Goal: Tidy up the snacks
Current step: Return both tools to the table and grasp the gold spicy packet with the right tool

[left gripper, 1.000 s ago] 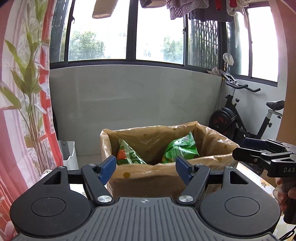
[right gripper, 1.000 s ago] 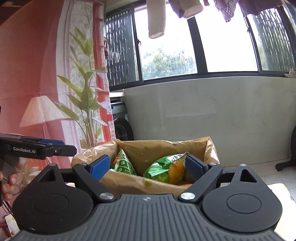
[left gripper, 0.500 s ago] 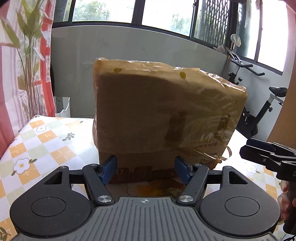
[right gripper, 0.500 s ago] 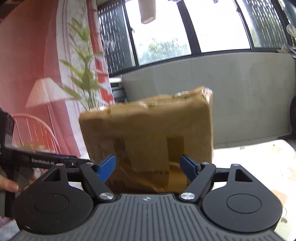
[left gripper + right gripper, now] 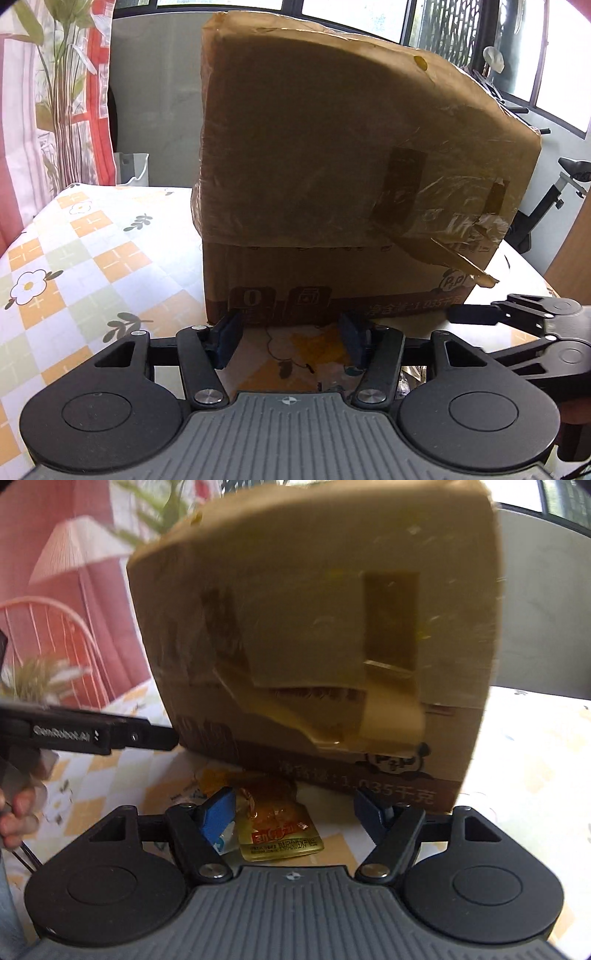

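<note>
A tall brown cardboard box [image 5: 332, 177] wrapped in tape stands on the table; its open top and contents are hidden from here. It also fills the right wrist view [image 5: 325, 646]. My left gripper [image 5: 290, 338] is open and empty, low at the box's near bottom edge. My right gripper [image 5: 295, 814] is open and empty, just above a gold snack packet [image 5: 277, 830] lying on the table in front of the box. A small blue-white packet [image 5: 227, 840] lies beside it by the left finger.
The table has a flowered checked cloth [image 5: 74, 251]. The right gripper shows at the right of the left wrist view [image 5: 524, 314], the left gripper at the left of the right wrist view [image 5: 92, 734]. An exercise bike [image 5: 554, 199] stands behind.
Both grippers have dropped from above the box's open top down to table level. The green snack bags inside are out of sight; the gold packet has come into view.
</note>
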### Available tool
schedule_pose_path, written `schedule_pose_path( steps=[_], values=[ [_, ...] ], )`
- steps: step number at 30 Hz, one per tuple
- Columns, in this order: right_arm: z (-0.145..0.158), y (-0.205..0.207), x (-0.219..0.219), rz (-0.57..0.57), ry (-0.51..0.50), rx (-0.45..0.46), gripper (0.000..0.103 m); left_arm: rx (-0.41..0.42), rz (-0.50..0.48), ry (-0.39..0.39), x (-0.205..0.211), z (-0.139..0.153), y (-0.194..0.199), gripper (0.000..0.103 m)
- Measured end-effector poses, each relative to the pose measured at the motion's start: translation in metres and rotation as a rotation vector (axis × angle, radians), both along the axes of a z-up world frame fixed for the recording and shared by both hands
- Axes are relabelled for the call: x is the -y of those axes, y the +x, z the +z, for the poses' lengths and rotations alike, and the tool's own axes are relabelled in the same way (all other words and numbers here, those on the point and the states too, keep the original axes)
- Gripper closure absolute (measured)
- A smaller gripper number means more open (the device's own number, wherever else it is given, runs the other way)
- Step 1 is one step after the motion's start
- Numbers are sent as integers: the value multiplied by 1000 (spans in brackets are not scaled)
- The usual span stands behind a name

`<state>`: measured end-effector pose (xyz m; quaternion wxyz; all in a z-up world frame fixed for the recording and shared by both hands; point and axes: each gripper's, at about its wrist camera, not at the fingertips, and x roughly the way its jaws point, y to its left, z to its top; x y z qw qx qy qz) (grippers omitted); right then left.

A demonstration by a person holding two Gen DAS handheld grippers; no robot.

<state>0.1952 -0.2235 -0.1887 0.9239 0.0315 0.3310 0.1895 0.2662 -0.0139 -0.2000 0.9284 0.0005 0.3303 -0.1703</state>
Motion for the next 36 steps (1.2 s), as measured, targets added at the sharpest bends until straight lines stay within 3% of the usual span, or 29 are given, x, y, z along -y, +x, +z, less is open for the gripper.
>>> schedule_pose_path(
  steps=[8,12,15,21,26,29,36],
  values=[
    [-14,28,-14,80,-67,-56,30,-21,-4,-4,2,-5,-2,44],
    [-20,35,-12,78,-41,-79,29,-25,-17,-4,6,-9,-3,44],
    [-23,30,-25,111,-124,-49,28,-25,-28,4,10,-10,-6,44],
    [-19,23,-24,122,-144,-36,51,-31,-35,-2,11,-11,-9,44],
    [-19,-5,-8,141,-131,-25,54,-35,-31,0,9,-13,-8,44],
    [-18,-24,5,89,-118,-22,55,-42,-47,16,12,-15,-5,44],
    [-20,-38,31,-173,-55,-47,55,-50,-177,81,41,-22,17,44]
  ],
)
